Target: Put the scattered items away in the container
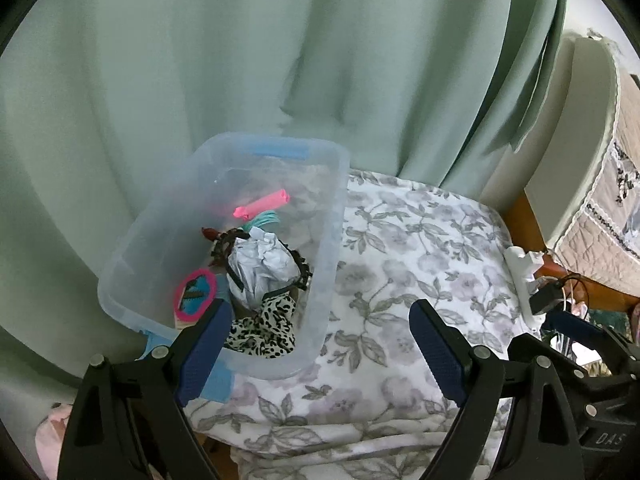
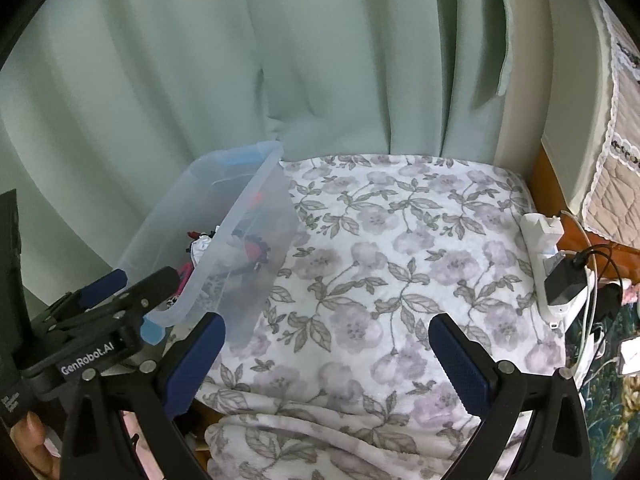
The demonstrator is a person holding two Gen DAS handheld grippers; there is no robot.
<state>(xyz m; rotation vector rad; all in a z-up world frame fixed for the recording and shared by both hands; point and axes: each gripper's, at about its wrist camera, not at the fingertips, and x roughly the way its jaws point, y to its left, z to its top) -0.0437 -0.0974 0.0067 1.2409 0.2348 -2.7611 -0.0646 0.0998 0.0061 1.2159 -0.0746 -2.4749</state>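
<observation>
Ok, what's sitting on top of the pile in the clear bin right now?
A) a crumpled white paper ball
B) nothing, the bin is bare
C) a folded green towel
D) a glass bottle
A: the left wrist view shows a crumpled white paper ball on top of the items in the clear bin, ringed by a black headband.

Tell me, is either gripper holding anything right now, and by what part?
Nothing is held. The left gripper and right gripper are both open, with only the floral blanket showing between their fingers. The items lie in the bin.
</observation>
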